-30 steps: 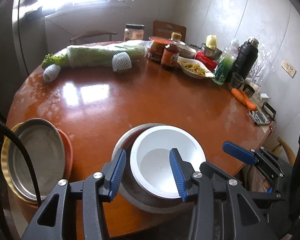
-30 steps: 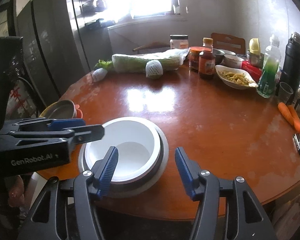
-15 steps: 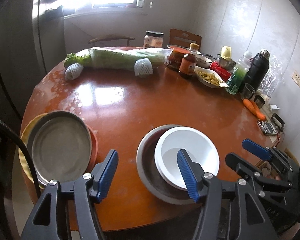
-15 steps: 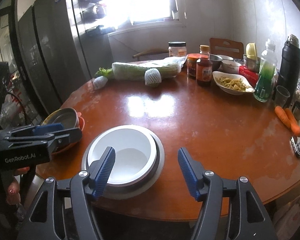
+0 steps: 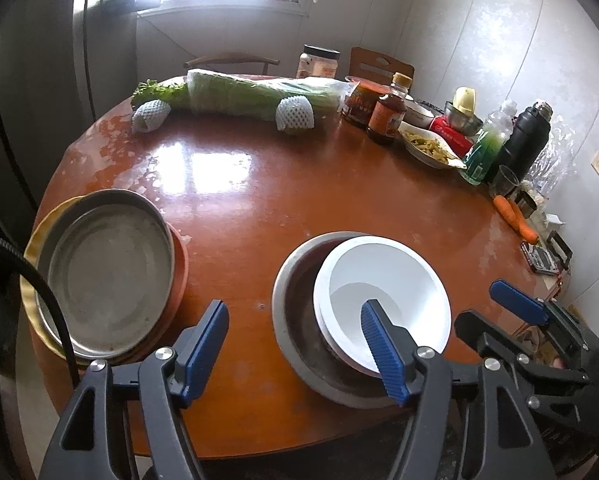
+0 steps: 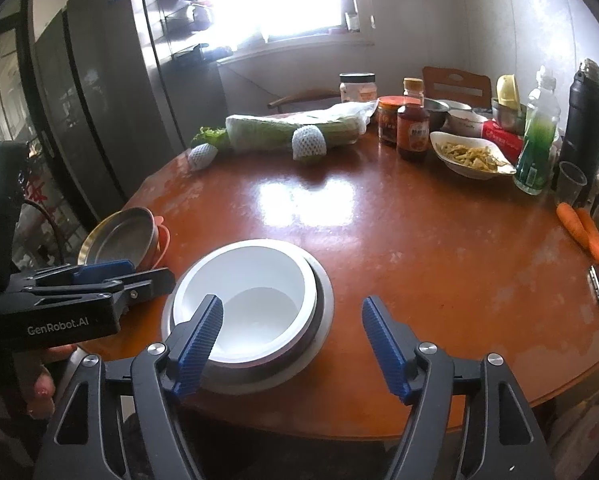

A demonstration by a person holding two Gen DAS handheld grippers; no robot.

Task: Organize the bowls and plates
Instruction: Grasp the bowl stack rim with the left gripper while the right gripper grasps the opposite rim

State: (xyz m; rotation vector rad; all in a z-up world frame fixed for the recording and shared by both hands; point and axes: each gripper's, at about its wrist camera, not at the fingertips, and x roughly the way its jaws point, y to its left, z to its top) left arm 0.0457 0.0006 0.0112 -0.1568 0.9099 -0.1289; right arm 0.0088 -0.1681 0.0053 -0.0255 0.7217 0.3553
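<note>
Flanking the white bowl (image 5: 381, 298): stacked plates (image 5: 107, 272), carrots (image 5: 515, 218).

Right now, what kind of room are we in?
Probably a home kitchen or dining room: a round wooden table with sauce bottles, carrots and stacked bowls, beside a big fridge.

Two wrist views, shared table (image 5: 299, 184)

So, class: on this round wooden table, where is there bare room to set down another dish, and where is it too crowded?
Free: the glossy middle of the round wooden table, bordered by the white bowl nested in the steel basin, the wrapped cabbage and the two carrots. Crowded: the far right edge with bottles and the dish of food; the left edge holds the stacked metal plates.
</note>
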